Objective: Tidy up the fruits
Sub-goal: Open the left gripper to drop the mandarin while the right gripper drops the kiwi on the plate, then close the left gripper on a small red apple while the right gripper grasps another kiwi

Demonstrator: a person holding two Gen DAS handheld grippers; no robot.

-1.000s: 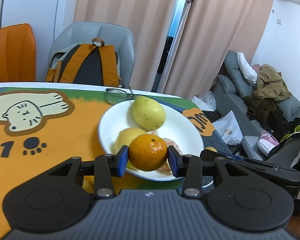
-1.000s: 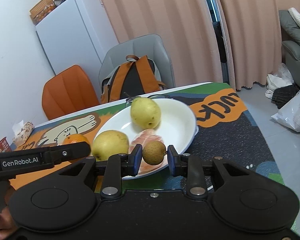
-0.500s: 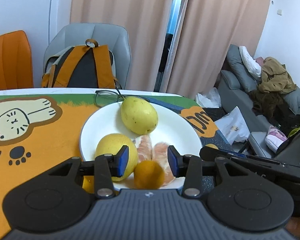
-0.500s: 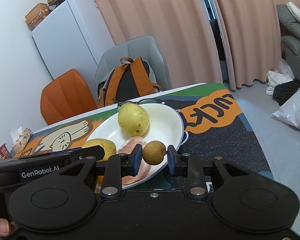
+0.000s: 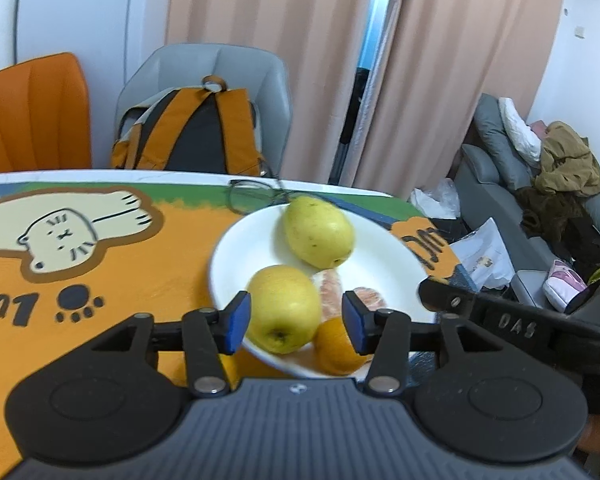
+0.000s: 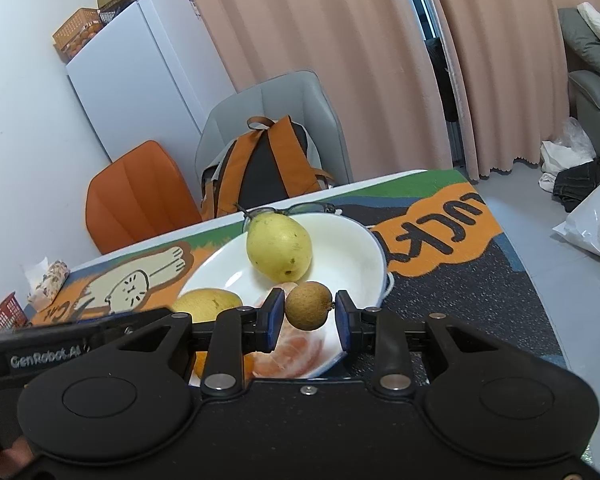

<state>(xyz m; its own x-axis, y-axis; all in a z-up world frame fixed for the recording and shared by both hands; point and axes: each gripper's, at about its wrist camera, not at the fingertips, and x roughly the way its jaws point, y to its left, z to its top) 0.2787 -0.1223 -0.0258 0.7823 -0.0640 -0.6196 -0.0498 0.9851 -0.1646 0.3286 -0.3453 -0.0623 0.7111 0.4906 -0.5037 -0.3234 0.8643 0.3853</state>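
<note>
A white plate [image 5: 384, 264] sits on the cartoon table mat and holds a yellow pear [image 5: 318, 230], a round yellow fruit [image 5: 284, 308], peeled citrus segments [image 5: 332, 294] and an orange [image 5: 336, 346] at its near rim. My left gripper [image 5: 294, 322] is open and empty, just above the near rim. My right gripper [image 6: 305, 314] is shut on a small brown round fruit [image 6: 308, 306], held over the plate [image 6: 352, 256] near its right side. The pear [image 6: 279, 247] and the segments [image 6: 296, 354] show there too.
A pair of glasses [image 5: 256, 196] lies behind the plate. A grey chair with an orange backpack [image 5: 192, 132] and an orange chair [image 5: 32, 116] stand behind the table. A white fridge [image 6: 140, 76] is at the back left. A red basket [image 6: 4, 314] sits at the table's left.
My left gripper has opened and let go of the orange, which now lies on the plate's near rim. The right gripper has kept the brown fruit and drifted slightly over the plate.
</note>
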